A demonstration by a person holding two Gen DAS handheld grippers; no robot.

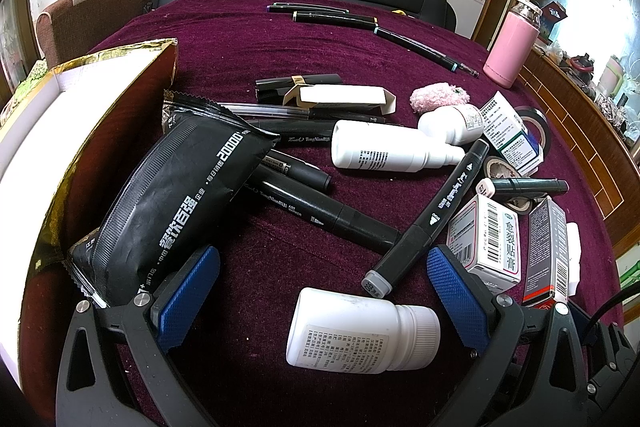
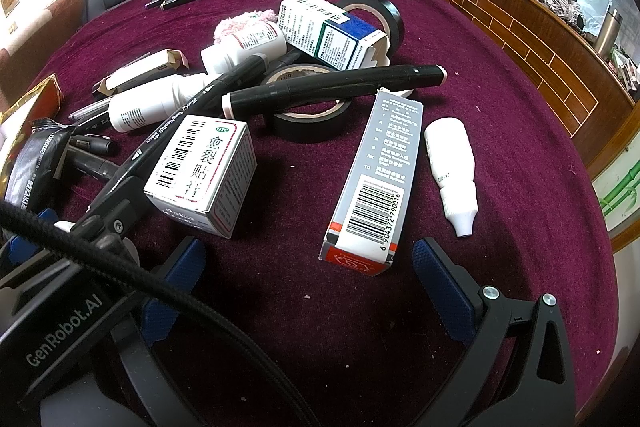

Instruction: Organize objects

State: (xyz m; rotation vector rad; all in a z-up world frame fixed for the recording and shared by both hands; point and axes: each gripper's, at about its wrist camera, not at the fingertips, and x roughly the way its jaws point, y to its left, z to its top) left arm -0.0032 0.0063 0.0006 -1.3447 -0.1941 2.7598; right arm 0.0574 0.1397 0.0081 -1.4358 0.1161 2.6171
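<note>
In the left wrist view, a gold-edged box (image 1: 60, 99) fills the left side, a black foil packet (image 1: 172, 203) leans on its wall, and low at centre a white pill bottle (image 1: 360, 333) lies between the wide-spread jaws of the left gripper (image 1: 324, 291). In the right wrist view, the right gripper (image 2: 310, 279) (also spread wide, holding nothing) sits at the bottom, a white medicine box (image 2: 204, 171) left of centre, and a grey barcode carton (image 2: 376, 183) just above its gap.

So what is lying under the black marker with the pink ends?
The black marker lies across a black tape roll, whose cardboard core shows. The part of the roll directly beneath the marker is covered, as is the cloth inside it.
</note>
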